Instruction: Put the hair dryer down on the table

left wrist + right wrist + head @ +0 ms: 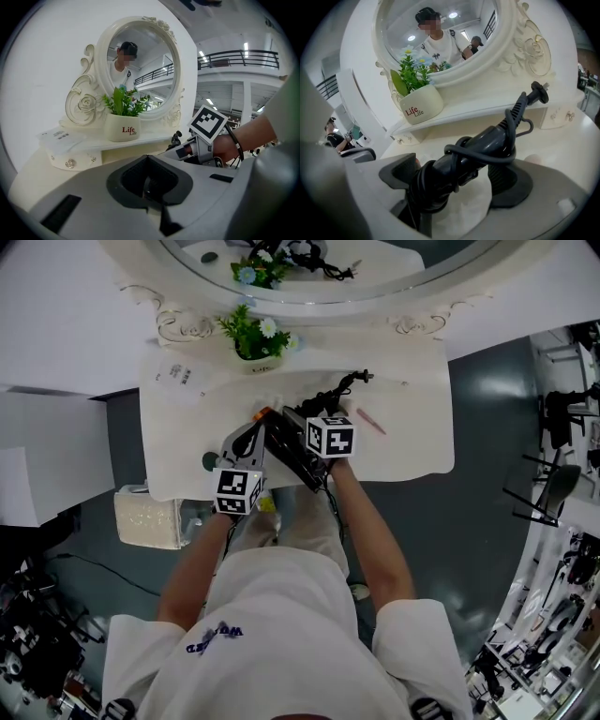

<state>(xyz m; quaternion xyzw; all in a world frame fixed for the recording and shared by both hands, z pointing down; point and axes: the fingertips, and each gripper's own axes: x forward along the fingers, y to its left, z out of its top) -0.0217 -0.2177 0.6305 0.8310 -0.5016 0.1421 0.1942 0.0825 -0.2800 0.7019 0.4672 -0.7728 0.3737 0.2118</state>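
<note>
R gripper point(454, 187): jaws apart, hair dryer point(487, 140) between them on bench point(576, 140), axis lower left to upper right. L gripper point(147, 180): jaws together, empty.

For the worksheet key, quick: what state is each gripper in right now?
Left gripper: shut, nothing between its jaws.
Right gripper: open; the hair dryer lies between its jaws, not clamped.

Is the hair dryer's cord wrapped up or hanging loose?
Wrapped up: the black cord coils round the hair dryer, as the right gripper view shows.
</note>
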